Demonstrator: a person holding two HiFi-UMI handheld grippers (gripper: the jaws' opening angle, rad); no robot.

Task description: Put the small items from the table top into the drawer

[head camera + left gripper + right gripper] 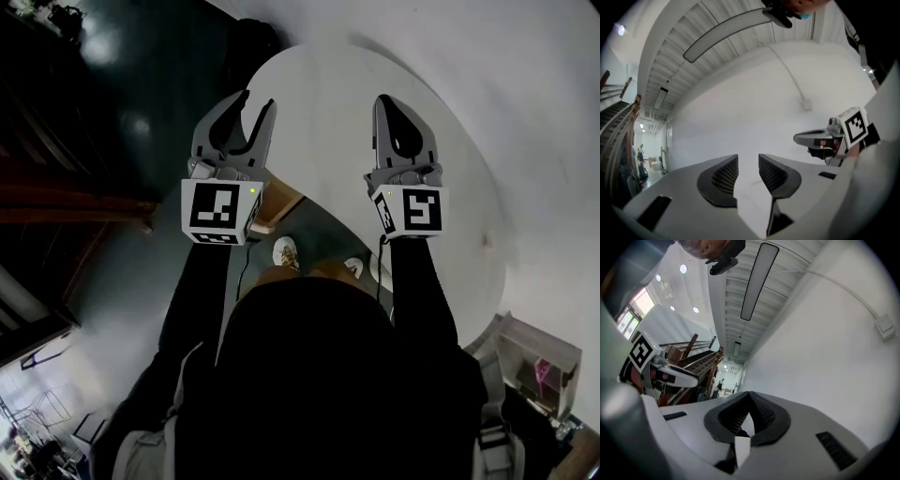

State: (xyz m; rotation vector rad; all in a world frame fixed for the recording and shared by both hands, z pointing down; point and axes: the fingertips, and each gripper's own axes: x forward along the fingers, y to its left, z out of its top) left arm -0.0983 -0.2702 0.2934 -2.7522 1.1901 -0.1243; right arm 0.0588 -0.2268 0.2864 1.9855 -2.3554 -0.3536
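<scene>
Held the left gripper (pixel 259 103) raised, jaws part open, with nothing between them but blank wall (pixel 740 108). Held the right gripper (pixel 384 101) up beside it, jaws closed tip to tip, empty as well. Pointed both up and away, toward wall and ceiling (pixel 726 291), not down at any work.

Judged the task not visibly begun: gripped nothing, carried nothing. Found no small items in any view, so could not say where they lay. Made out what looked like a pale round desk (pixel 328 103) beyond the grippers in the head view, bare where it showed. Spotted a wooden block (pixel 278 208) under its near rim, possibly the drawer, but could not tell, nor whether open or shut. Reckoned everything remained: find the items, lift each, get the drawer open, set them inside.

Noted matt grey moulded plastic on both gripper bodies, broad and smoothly rounded. Saw dark pads (pixel 723 176) shaped like curved petals, faced with a fine cross-hatched grid, likely grippy. Saw a marker cube (pixel 220 211) printed in crisp black and white squares. Read the wall as smooth white, crossed by a thin cable down to a small box (pixel 806 104). Took the ceiling as ribbed, with a long light bar (pixel 757 280). Found the floor (pixel 122 122) dark and glossy.
</scene>
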